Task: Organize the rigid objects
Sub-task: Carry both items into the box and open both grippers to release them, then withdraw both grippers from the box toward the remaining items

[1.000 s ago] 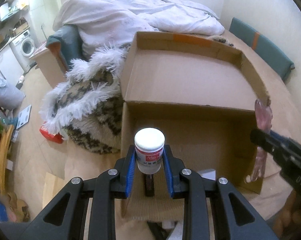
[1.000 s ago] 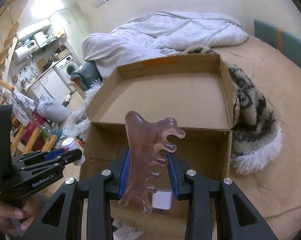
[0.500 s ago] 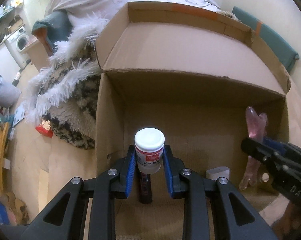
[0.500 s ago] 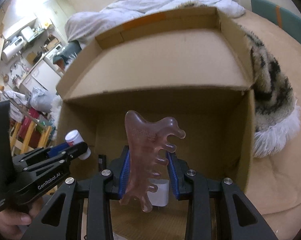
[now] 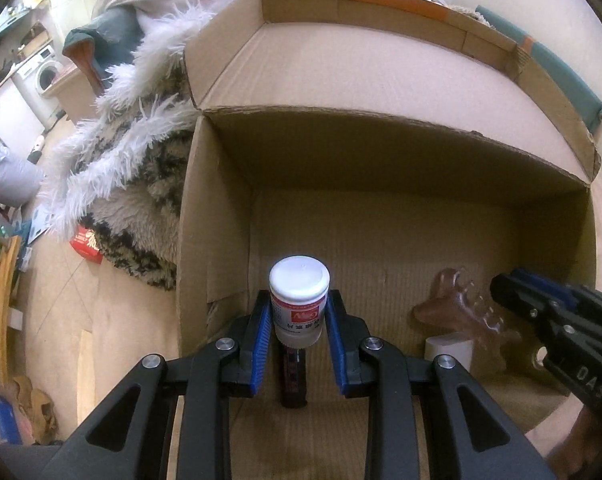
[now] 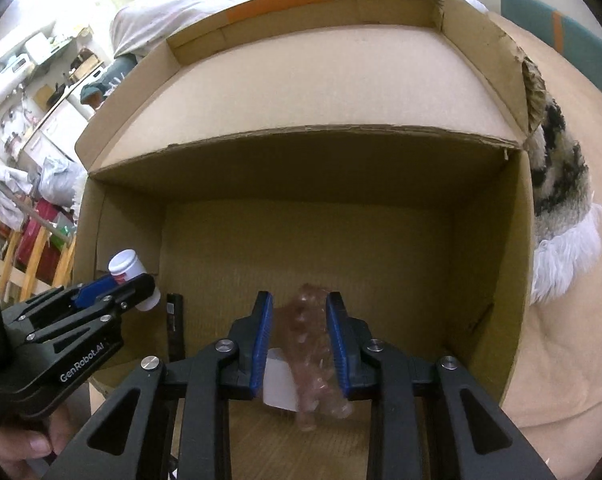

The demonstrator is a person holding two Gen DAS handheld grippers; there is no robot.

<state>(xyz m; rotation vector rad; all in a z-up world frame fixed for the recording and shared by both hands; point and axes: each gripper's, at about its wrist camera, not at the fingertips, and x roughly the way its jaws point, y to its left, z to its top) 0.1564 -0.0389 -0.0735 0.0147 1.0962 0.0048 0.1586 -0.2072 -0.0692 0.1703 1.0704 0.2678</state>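
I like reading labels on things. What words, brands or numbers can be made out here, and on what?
"GenRobot.AI": white lettering on the black left gripper.
"DAS": cut-off white letters on the black right gripper.
Red-and-white label on the white-capped small bottle: upside down, too small to read.
Slim black box on the cardboard box floor: print unreadable.
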